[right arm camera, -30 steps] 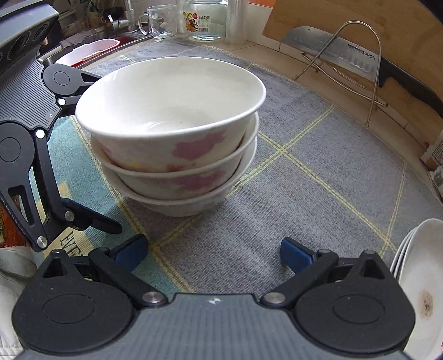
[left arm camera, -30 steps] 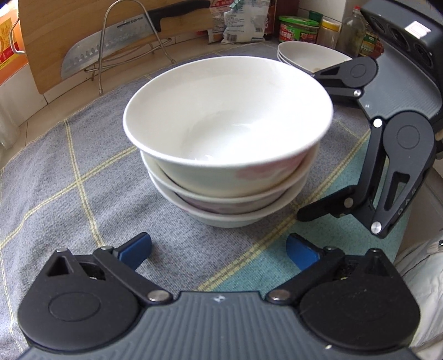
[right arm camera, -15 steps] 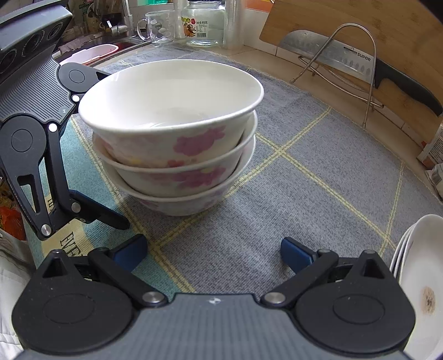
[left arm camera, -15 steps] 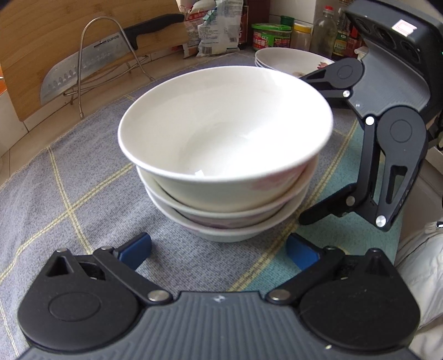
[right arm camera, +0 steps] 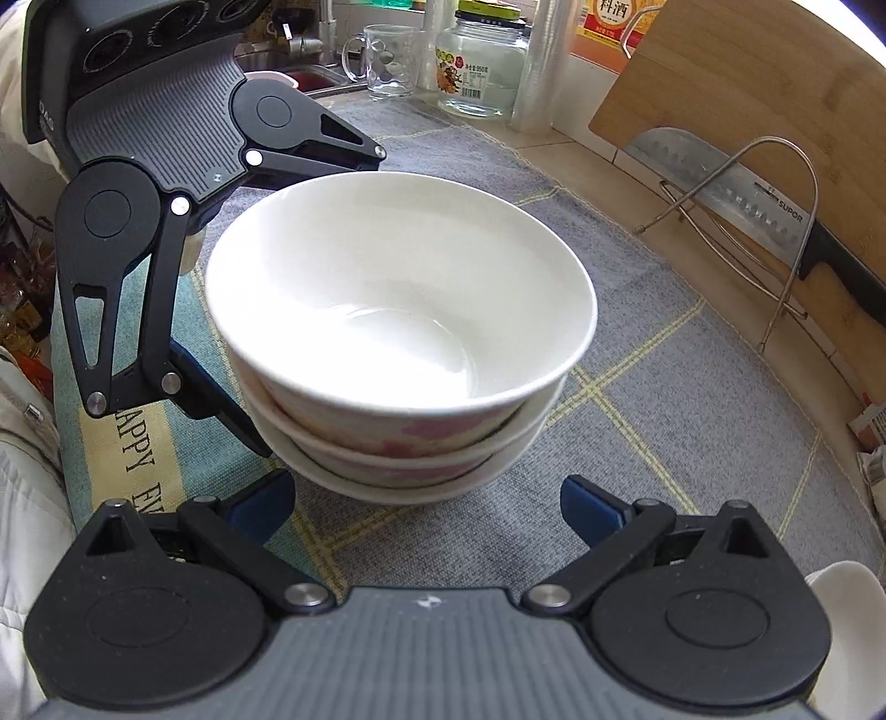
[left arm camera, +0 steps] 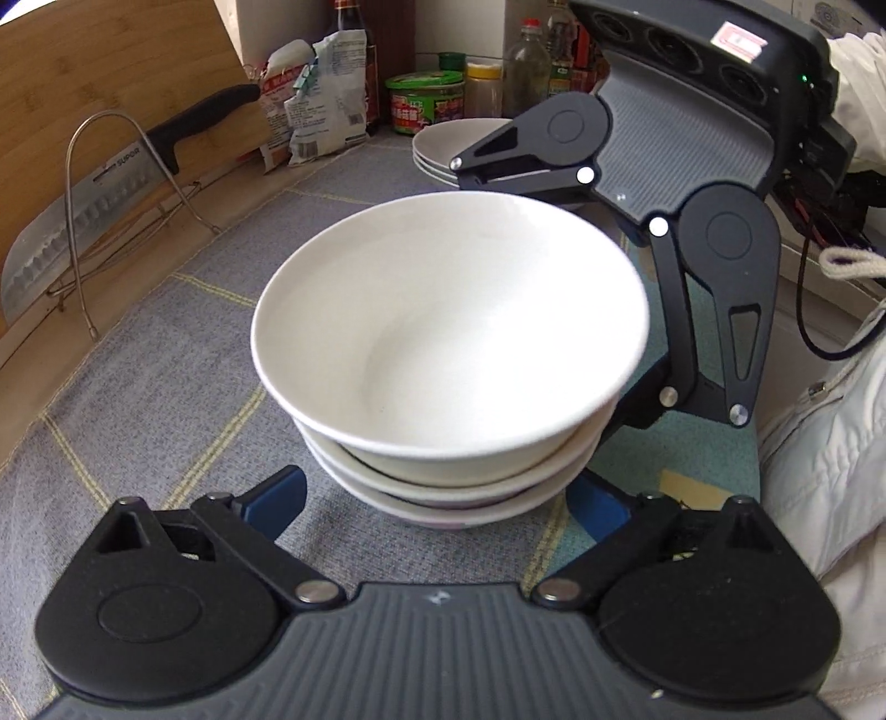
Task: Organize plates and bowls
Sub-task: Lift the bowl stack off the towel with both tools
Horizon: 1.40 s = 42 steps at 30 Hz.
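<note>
We see a stack of three white bowls (left arm camera: 449, 354) nested on a grey mat (left arm camera: 166, 387) with yellow grid lines, the outer walls printed with pink flowers in the right wrist view. In the left wrist view the stack sits at centre, just past the left gripper (left arm camera: 437, 501), whose blue pads (left arm camera: 277, 498) flank the lowest bowl at 7 and 5 o'clock. Its jaws are wide and closing, with the foot of the stack between them; we cannot tell if the pads touch it yet.

The right gripper (right arm camera: 426, 507) faces the same stack from the other side. Its jaws stand wide apart, pads at 7 and 5 o'clock just short of the lowest bowl, holding nothing.

At 12 o'clock in the left view, behind the other gripper's body, lies a stack of white plates (left arm camera: 443, 147).

A cleaver (right arm camera: 736, 199) stamped "SUPOR" leans in a wire rack (right arm camera: 775, 232) against a wooden board (right arm camera: 747, 94), at 2 o'clock in the right view. The mat's teal edge reads "APPY EV" (right arm camera: 135, 459) at 8 o'clock. A yellow label (right arm camera: 614, 16) at 1 o'clock bears the characters "料酒". A glass jar (right arm camera: 482, 72) and a glass mug (right arm camera: 387, 61) stand at 12 o'clock; their labels are too small to read.
</note>
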Motion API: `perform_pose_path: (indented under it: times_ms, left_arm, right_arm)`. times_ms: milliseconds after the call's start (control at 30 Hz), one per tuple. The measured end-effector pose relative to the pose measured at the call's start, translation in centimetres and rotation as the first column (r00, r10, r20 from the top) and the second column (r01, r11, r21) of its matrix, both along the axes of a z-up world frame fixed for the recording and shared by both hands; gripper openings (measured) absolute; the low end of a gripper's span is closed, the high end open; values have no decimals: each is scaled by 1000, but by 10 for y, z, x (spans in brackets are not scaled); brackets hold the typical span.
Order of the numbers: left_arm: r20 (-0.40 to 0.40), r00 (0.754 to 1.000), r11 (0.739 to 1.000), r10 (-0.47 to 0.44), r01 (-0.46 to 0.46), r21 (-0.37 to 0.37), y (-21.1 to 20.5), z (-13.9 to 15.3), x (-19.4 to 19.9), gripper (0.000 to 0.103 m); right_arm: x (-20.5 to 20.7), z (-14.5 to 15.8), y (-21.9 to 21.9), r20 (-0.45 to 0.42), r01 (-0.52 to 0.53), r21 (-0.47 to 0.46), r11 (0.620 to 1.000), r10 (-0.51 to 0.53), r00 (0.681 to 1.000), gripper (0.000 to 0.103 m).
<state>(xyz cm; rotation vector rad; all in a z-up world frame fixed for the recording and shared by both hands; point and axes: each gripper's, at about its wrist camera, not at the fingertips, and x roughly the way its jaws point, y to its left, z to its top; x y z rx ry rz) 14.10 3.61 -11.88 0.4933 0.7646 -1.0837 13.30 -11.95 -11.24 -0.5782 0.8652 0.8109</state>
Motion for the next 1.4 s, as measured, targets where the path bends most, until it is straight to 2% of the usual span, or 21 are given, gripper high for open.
perform_pose_path:
  times_ms: [333, 567, 1033, 1400]
  left_arm:
    - [-39, 998, 999, -52, 52, -10, 3, -1, 7, 89]
    - [-52, 996, 997, -78, 79, 3, 0, -1, 9, 84]
    - [-61, 990, 991, -127, 129, 24, -5, -2, 14, 85]
    - [-61, 990, 991, -129, 131, 28, -5, -2, 15, 85]
  right_arm:
    - [13, 3, 3, -28, -110, 21, 994, 110, 993, 100]
    - [16, 4, 4, -66, -150, 38, 988, 152, 986, 90]
    - [18, 4, 6, -77, -156, 36, 987, 158, 984, 89]
    - [16, 4, 6, -77, -150, 32, 988, 152, 985, 89]
